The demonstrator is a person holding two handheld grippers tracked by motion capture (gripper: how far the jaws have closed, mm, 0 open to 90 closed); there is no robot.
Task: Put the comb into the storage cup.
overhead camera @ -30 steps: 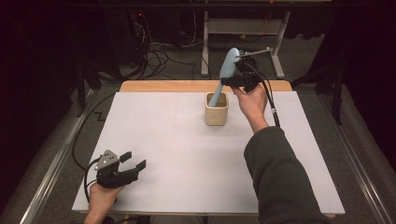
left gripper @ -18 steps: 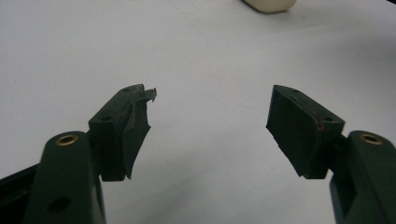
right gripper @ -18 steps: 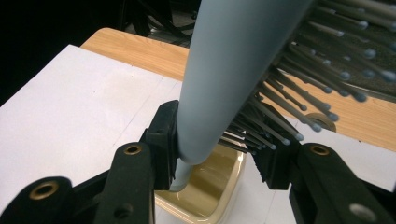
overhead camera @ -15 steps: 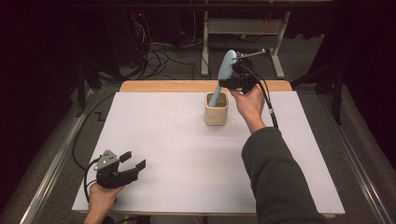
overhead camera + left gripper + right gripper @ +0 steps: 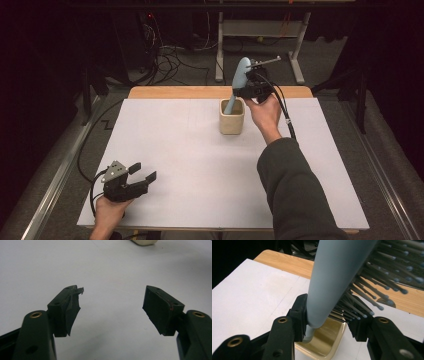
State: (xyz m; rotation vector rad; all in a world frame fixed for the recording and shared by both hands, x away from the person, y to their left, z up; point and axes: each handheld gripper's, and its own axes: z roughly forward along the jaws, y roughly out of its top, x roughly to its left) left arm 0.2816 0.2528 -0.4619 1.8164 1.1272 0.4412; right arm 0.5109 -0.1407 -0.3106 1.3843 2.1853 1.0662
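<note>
Hairbrush (image 5: pixel 332 277) clamped in right tongs (image 5: pixel 329 322), handle inside cream cup (image 5: pixel 232 117).

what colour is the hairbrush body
Pale blue-grey hairbrush, with grey bristles tipped in small balls; the right gripper view shows it best.

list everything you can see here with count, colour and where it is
hairbrush: 1, pale blue-grey with bristles, handle down in the cup, clamped at the head
cup: 1, cream, squarish, far middle of the sheet
sheet: 1, white, covering the table
table: 1, wooden edge showing at the far side
left gripper: 1, black, near left corner, jaws open
right gripper: 1, black, above the cup, closed on the hairbrush
</note>
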